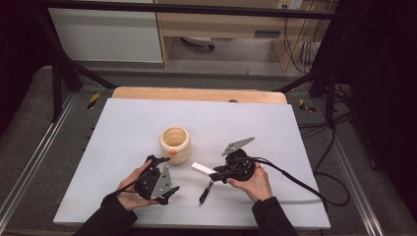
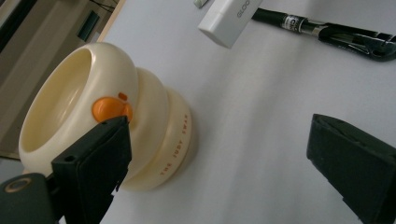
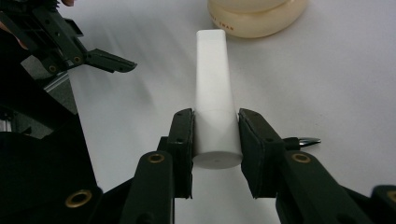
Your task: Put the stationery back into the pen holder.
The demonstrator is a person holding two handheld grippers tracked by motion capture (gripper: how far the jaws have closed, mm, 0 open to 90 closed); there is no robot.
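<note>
Right gripper view: the right gripper (image 3: pixel 215 140) was seen clamped on a white glue stick (image 3: pixel 214 88), held above the table (image 1: pixel 128 128); the left gripper (image 2: pixel 219 158) was spread wide beside a cream pot (image 2: pixel 84 102), a black pen (image 2: pixel 327 32) lying beyond

A pale grey-white sheet (image 1: pixel 147 123) covers the table, and a strip of bare wood (image 1: pixel 196 94) shows along its far edge. Grey carpet (image 1: pixel 29 142) lies around the table, with metal rails (image 1: pixel 34 157) running along both sides. Black frame bars (image 1: pixel 64 69) slant up at the far corners, and another bar crosses the top. Beyond stand a white cabinet (image 1: pixel 105 34) and a wooden shelf unit (image 1: pixel 221 24). Black cables (image 1: pixel 339 128) trail over the floor on the right. The outer edges are dark.
</note>
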